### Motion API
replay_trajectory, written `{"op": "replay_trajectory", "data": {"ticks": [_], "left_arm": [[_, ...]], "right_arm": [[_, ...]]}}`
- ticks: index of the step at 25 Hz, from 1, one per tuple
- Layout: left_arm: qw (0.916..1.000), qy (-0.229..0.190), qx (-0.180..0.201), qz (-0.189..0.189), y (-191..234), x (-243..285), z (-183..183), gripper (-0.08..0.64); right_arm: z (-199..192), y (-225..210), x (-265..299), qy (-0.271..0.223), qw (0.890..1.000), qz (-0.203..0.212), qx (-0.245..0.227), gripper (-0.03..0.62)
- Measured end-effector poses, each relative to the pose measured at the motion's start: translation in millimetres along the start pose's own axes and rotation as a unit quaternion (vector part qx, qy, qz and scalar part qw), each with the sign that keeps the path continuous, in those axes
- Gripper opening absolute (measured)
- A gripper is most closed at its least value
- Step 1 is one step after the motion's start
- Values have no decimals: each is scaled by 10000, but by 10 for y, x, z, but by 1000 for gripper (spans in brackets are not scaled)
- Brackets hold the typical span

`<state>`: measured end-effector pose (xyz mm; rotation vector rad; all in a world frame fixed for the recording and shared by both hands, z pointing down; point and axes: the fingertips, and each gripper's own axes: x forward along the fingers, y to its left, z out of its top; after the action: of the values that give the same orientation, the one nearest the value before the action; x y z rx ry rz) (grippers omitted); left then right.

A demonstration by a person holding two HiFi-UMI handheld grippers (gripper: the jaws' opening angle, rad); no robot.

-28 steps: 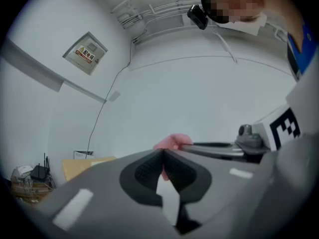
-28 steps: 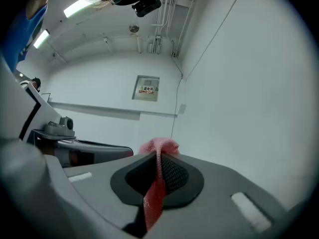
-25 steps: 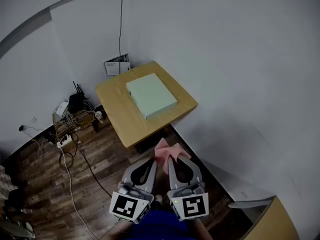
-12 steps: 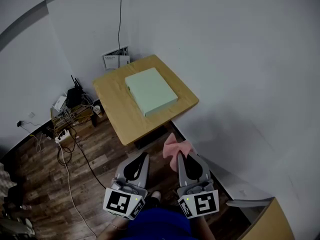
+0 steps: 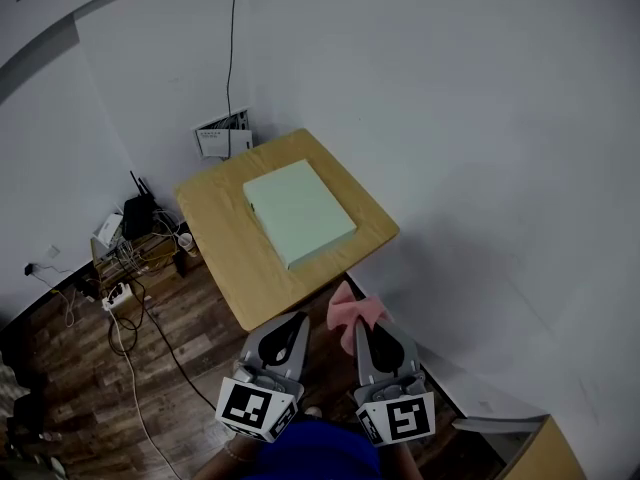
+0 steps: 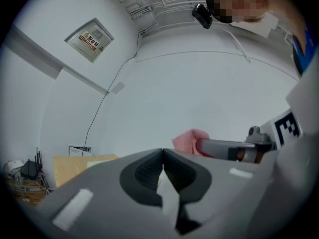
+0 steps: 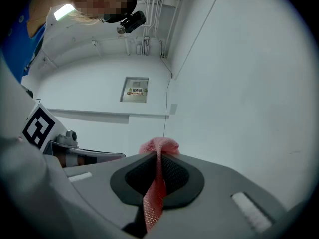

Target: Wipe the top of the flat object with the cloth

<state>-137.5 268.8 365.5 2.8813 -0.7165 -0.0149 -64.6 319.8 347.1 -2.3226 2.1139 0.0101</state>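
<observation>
A flat pale-green box [image 5: 297, 211] lies on a small wooden table [image 5: 228, 256] against the white wall. My right gripper [image 5: 362, 322] is shut on a pink cloth [image 5: 352, 309] [image 7: 158, 147] that sticks out past its jaw tips and runs down between the pads. It hovers short of the table's near corner, above the floor. My left gripper [image 5: 296, 321] [image 6: 163, 151] sits beside it, jaws shut with nothing between them. In the left gripper view the cloth [image 6: 191, 141] and the right gripper show at the right, and the table [image 6: 70, 166] at the lower left.
A tangle of cables, a power strip [image 5: 118, 294] and a black router [image 5: 138, 212] lie on the wooden floor left of the table. A paper holder [image 5: 222, 135] stands behind the table. A second wooden surface [image 5: 535, 452] shows at the bottom right corner.
The two grippers have drawn apart: the left let go of the cloth and shifted left, while the right keeps the cloth. The table now sits a little closer in the head view.
</observation>
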Motion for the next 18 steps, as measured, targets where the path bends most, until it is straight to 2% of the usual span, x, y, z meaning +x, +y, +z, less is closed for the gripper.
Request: {"op": "replay_trajectory", "data": {"ticks": [8, 18], "left_arm": [[9996, 121, 9, -244, 565, 689, 114, 3], [9992, 112, -28, -385, 1299, 1015, 216, 3]], "right_arm": [[-4, -181, 869, 39, 9998, -118, -122, 18], [15, -31, 1801, -18, 9999, -22, -107, 18]]}}
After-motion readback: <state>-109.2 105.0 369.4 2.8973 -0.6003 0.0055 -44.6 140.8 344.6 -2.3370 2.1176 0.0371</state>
